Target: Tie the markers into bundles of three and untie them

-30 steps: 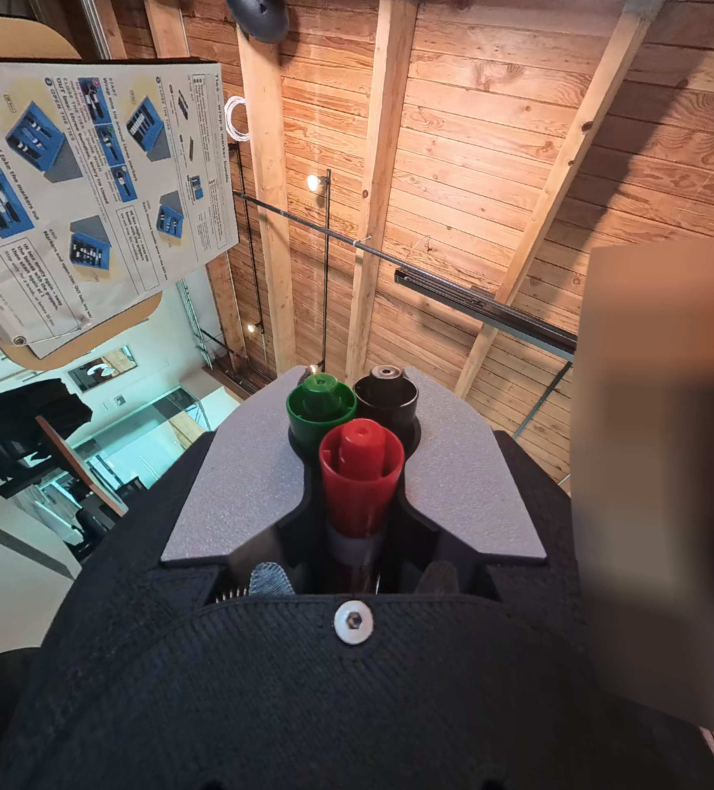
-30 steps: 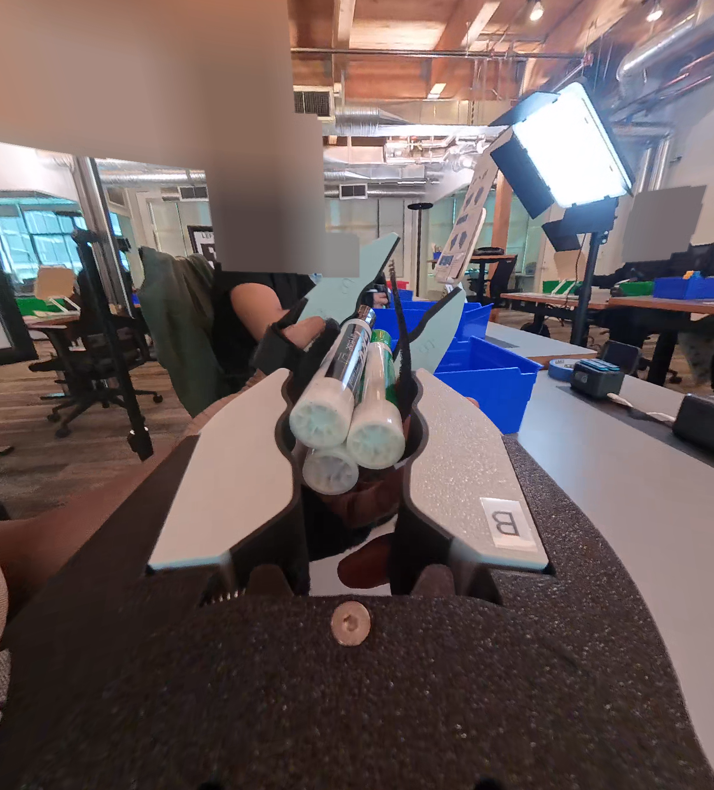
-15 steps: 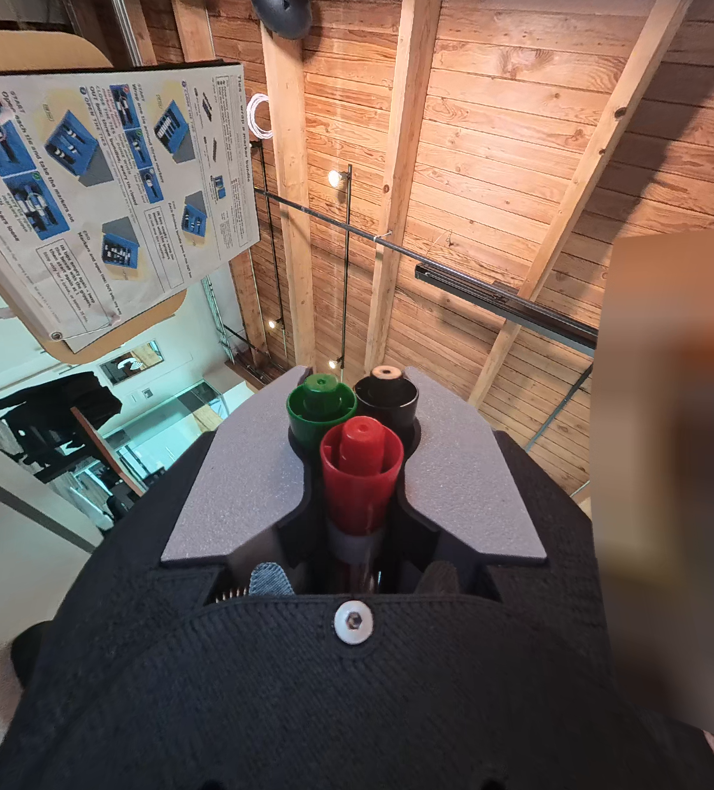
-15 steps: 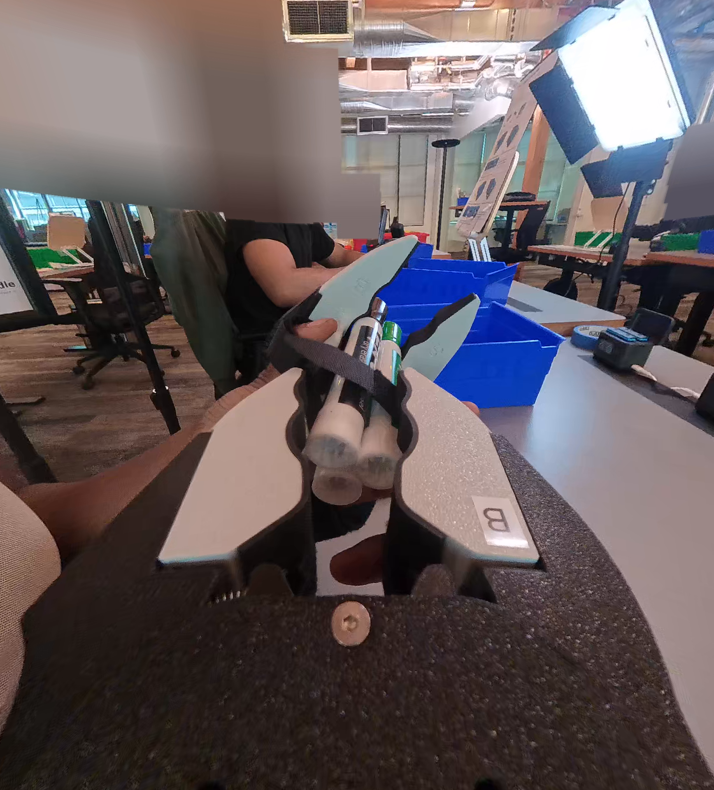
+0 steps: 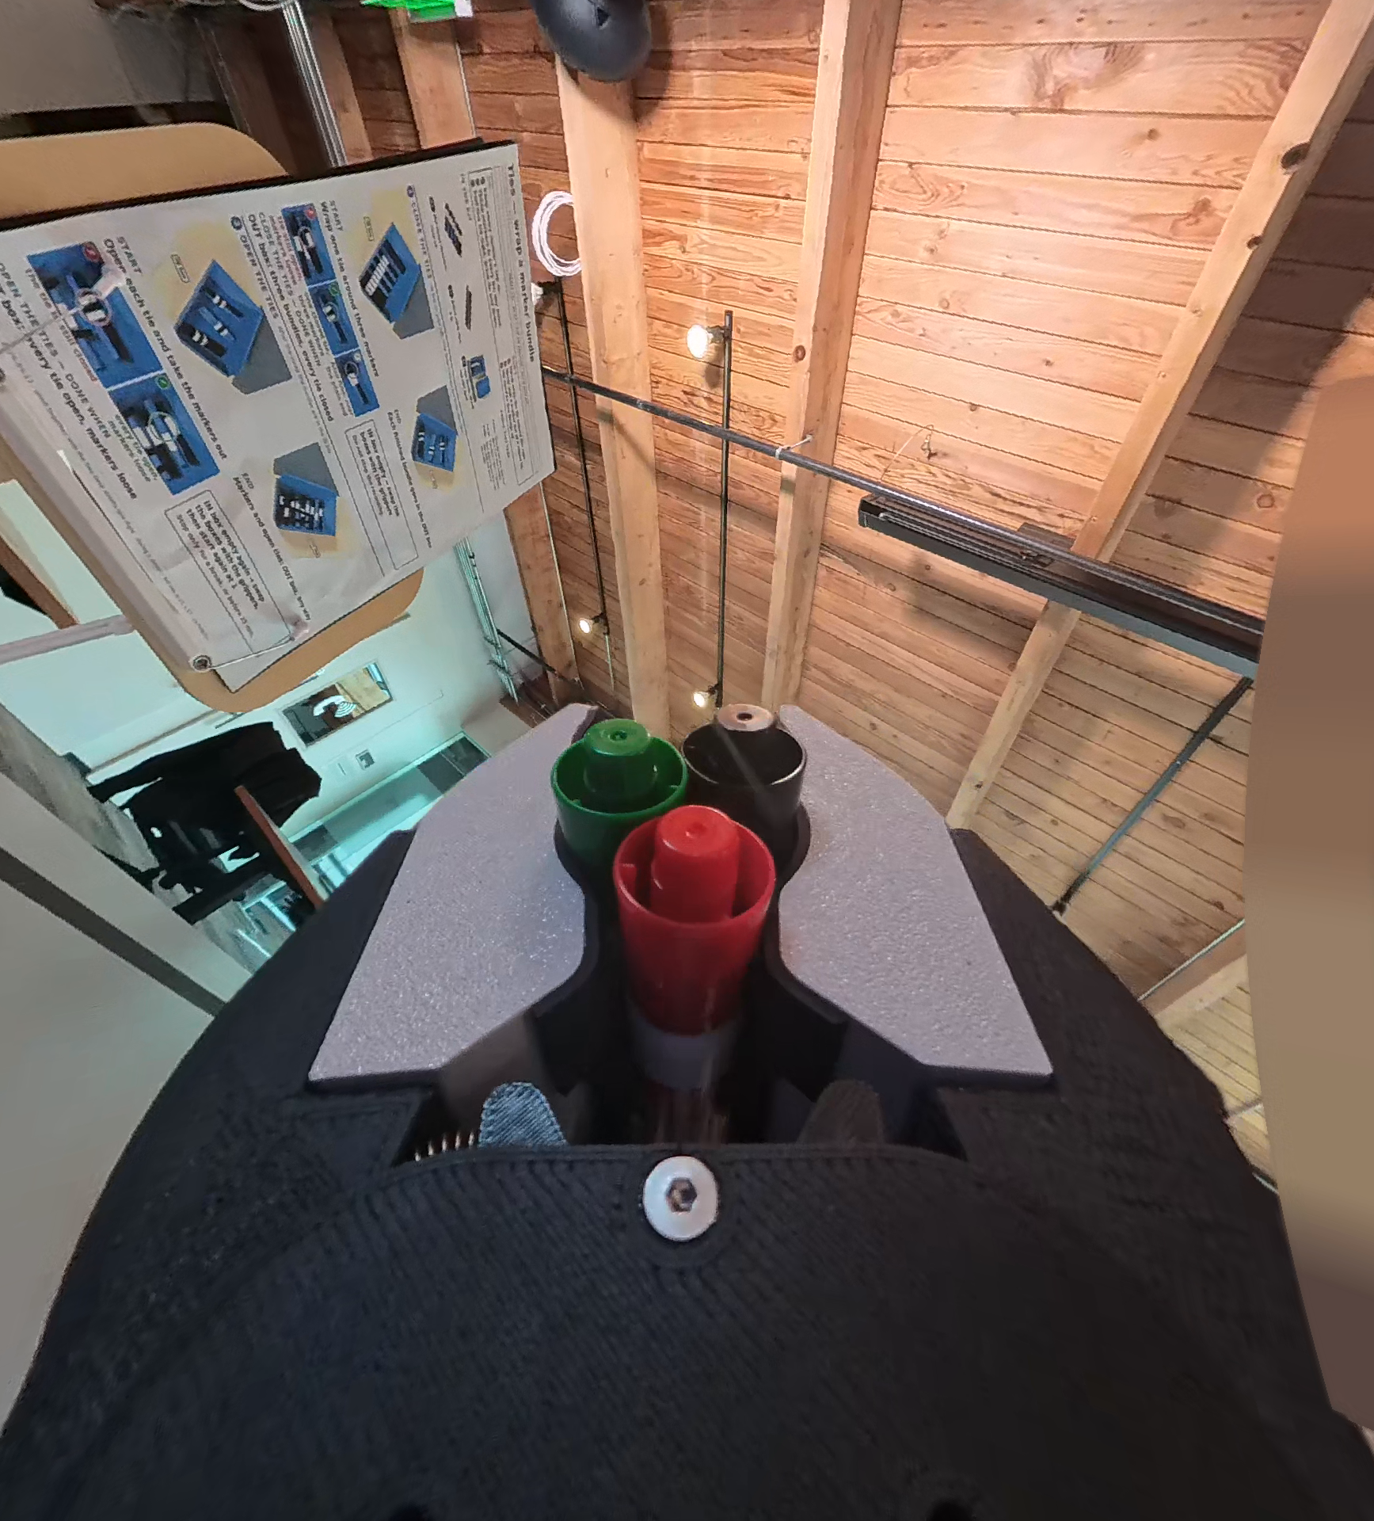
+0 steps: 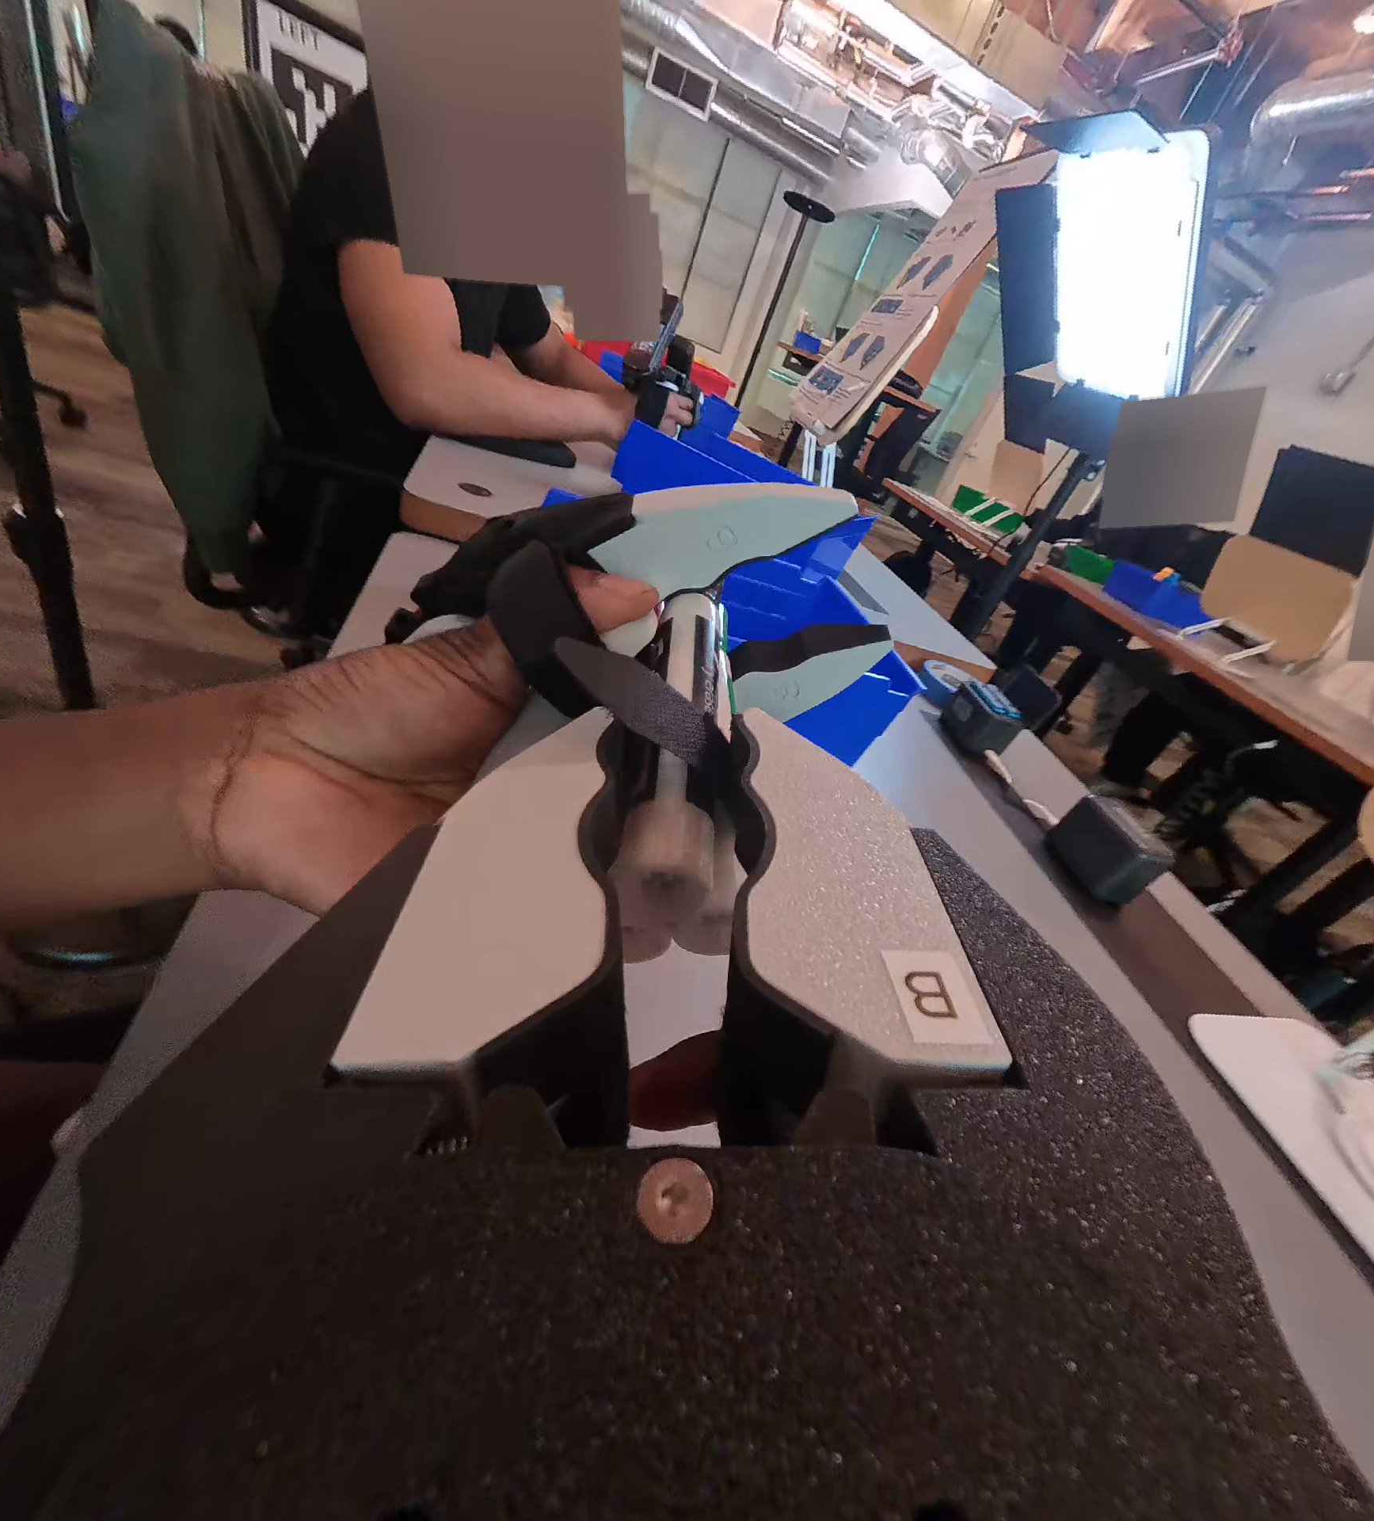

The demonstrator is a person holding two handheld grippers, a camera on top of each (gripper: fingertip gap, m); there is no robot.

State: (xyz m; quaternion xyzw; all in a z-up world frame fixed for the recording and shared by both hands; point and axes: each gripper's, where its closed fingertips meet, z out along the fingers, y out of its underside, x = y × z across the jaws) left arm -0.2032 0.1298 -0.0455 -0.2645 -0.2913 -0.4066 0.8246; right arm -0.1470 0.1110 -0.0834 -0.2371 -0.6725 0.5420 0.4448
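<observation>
Left gripper [image 5: 679, 790] clenched on three markers [image 5: 691, 905], cap ends up past its fingertips: green, black, red. Bundle's long axis runs along both grippers' fingers, so the two face each other end to end.

Right gripper [image 6: 671, 823] closing round the white butt ends; pad contact not certain. A black strap [image 6: 646, 700] crosses the barrels just ahead of its fingertips, one end loose.

Judgement: strap is nearer the right gripper, which should pull it; the left only anchors.

Beyond: blue bins [image 6: 815, 593], grey table [image 6: 1078, 889]. Left hand [image 6: 321, 774] crowds the right gripper's left side.
</observation>
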